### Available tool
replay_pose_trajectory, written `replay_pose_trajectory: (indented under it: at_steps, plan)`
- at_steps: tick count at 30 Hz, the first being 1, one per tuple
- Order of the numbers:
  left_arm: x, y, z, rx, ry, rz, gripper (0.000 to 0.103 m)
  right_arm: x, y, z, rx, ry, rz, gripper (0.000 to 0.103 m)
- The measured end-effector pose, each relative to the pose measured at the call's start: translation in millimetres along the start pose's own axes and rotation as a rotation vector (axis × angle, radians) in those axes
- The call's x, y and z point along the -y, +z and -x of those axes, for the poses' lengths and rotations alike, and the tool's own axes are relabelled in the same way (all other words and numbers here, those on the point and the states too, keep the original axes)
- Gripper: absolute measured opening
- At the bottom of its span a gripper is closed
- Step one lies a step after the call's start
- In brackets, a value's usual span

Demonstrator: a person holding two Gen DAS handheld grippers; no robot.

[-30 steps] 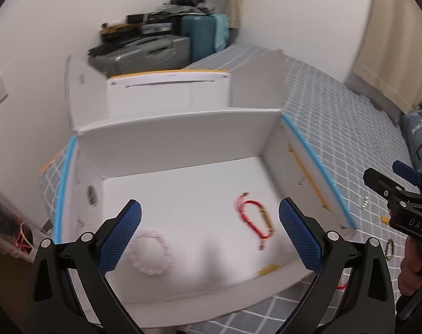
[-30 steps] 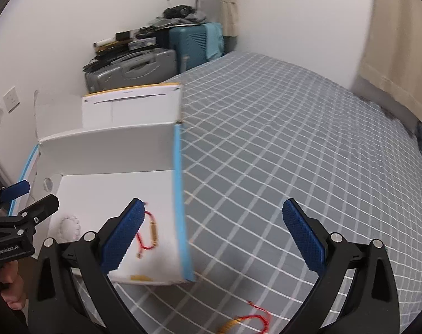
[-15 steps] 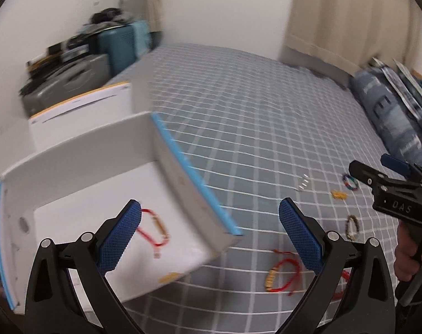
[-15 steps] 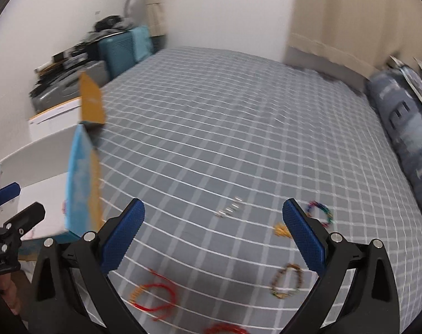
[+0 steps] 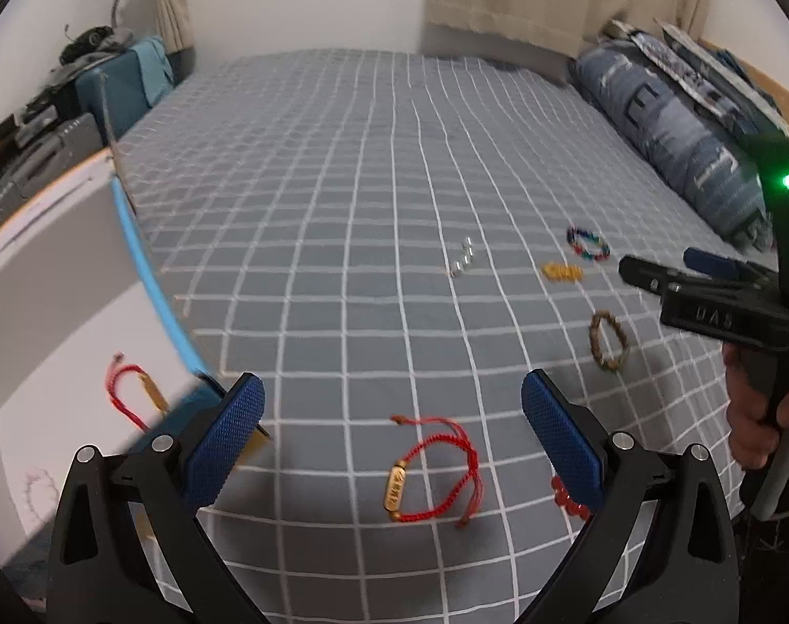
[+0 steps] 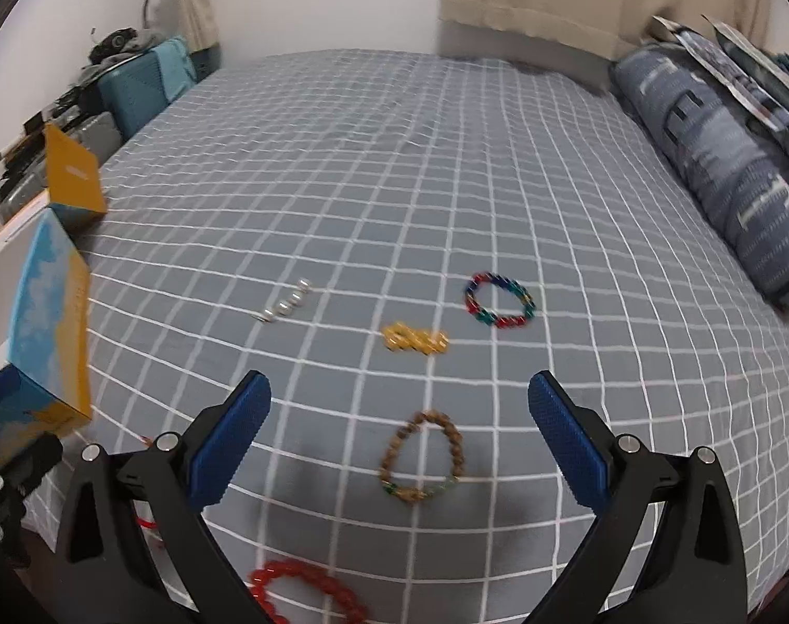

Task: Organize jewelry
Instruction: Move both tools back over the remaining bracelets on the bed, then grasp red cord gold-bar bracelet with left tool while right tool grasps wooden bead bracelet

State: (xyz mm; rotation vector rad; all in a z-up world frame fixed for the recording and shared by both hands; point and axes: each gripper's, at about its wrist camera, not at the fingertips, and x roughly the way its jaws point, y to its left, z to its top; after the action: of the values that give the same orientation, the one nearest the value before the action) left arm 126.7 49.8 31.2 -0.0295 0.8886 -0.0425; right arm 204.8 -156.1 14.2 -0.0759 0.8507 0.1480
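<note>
My left gripper (image 5: 391, 434) is open above a red cord bracelet with a gold bead (image 5: 433, 470) lying on the bed. The white box (image 5: 56, 312) at the left holds another red cord bracelet (image 5: 131, 390) and a pale bead bracelet (image 5: 30, 489). My right gripper (image 6: 399, 429) is open over a brown bead bracelet (image 6: 423, 460). Beyond it lie a gold piece (image 6: 415, 339), a multicoloured bead bracelet (image 6: 500, 300) and a row of pearls (image 6: 287, 302). A red bead bracelet (image 6: 306, 593) sits at the bottom edge. The right gripper (image 5: 706, 291) shows in the left wrist view, a hand on its handle.
The bed has a grey sheet (image 6: 394, 156) with a white grid. A blue patterned pillow (image 6: 727, 156) lies at the right. Suitcases (image 6: 134, 88) and clutter stand beyond the bed's far left corner. The box's blue and yellow outer side (image 6: 46, 327) stands at the left.
Both grippers have swung to the right, from over the white box to over the loose jewellery on the bed. Both remain open and hold nothing.
</note>
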Motion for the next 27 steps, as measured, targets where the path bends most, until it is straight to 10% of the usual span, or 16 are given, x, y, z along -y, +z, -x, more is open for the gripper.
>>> replay_pose_trajectory:
  at_steps: [21,27]
  plan:
    - [-10,-65,-71,-0.093,-0.019,0.038,0.095,23,-50,-59,-0.128,-0.019,-0.062,0.086]
    - [-13,-68,-70,-0.095,-0.012,0.031,0.081,25,-58,-73,-0.163,-0.018,-0.071,0.078]
